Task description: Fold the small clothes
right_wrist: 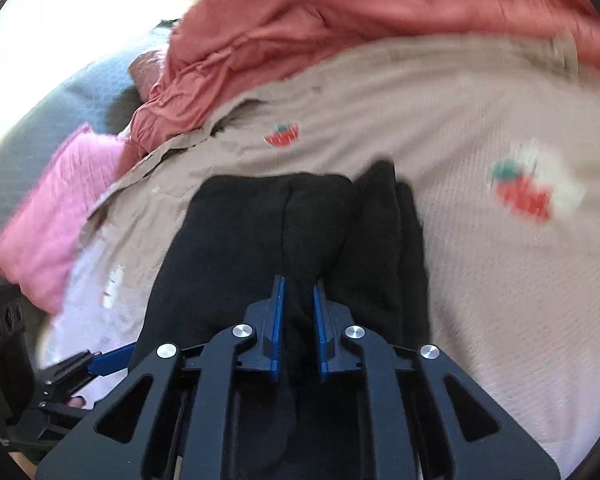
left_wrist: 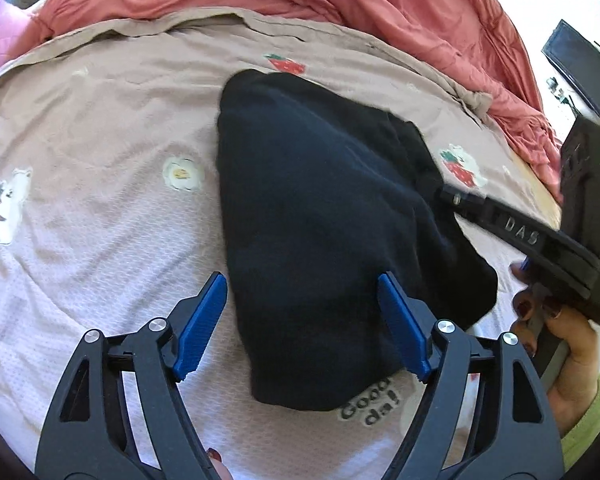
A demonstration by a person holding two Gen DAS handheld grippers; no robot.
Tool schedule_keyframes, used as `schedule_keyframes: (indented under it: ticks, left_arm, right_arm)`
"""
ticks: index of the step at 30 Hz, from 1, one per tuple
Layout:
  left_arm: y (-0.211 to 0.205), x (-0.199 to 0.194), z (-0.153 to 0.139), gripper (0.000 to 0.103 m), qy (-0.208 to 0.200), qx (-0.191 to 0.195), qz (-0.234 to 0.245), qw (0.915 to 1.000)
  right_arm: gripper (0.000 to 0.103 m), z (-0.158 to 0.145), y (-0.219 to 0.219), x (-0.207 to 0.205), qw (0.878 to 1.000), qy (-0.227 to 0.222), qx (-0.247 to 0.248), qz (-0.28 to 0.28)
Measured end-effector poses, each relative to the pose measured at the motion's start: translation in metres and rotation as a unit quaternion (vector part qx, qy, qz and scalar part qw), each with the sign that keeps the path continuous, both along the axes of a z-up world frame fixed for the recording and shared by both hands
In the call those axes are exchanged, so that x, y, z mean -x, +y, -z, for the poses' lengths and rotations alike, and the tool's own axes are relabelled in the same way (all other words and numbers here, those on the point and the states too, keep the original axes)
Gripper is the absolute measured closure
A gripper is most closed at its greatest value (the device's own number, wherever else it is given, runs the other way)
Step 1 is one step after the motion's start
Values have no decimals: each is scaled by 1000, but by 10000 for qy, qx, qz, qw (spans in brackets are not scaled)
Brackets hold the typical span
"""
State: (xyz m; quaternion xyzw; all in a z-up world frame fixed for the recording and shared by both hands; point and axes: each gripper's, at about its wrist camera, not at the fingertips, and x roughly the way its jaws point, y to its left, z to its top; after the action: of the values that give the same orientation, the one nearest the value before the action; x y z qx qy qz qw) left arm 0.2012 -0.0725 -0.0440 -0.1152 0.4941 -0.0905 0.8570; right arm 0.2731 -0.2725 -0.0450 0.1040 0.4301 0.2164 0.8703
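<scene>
left of the black garment [left_wrist: 332, 216] the printed beige bedsheet [left_wrist: 100, 216] lies bare, with room to pass. on the right the right gripper [left_wrist: 452, 196] crosses the way. far behind, the rumpled coral blanket [left_wrist: 380, 4] closes the sheet's far edge.

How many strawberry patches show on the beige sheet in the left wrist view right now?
3. One strawberry patch lies just beyond the dark garment, one to its right, one at the far left. The garment may hide more.
</scene>
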Motion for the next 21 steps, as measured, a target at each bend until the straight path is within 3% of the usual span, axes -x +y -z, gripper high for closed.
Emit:
schedule_keyframes:
  ticks: [3, 6, 9, 11, 14, 16, 21]
  left_arm:
    - [-10, 3, -7, 33, -92, -31, 95, 9999]
    - [-15, -1, -9, 33, -62, 131, 185, 9997]
    - [-22, -4, 0, 33, 72, -100, 192, 9997]
    - [-24, -5, 6, 33, 163, -165, 174, 9996]
    - [-20, -4, 11, 33, 243, -65, 152, 9996]
    - [-17, -1, 10, 33, 231, -2, 132, 9996]
    - [-12, 9, -16, 33, -227, -68, 61, 9997]
  right_arm:
    - [93, -26, 5, 10, 9968, -500, 616, -41]
    - [93, -28, -7, 8, 9930, -648, 989, 86]
    - [91, 4, -19, -6, 9977, -90, 653, 138]
    - [84, 28, -16, -13, 9971, 319, 685, 132]
    - [81, 27, -14, -11, 9963, 258, 813, 120]
    - [66, 16, -18, -8, 9957, 112, 894, 226]
    - [65, -2, -42, 1, 9966, 13, 666, 478]
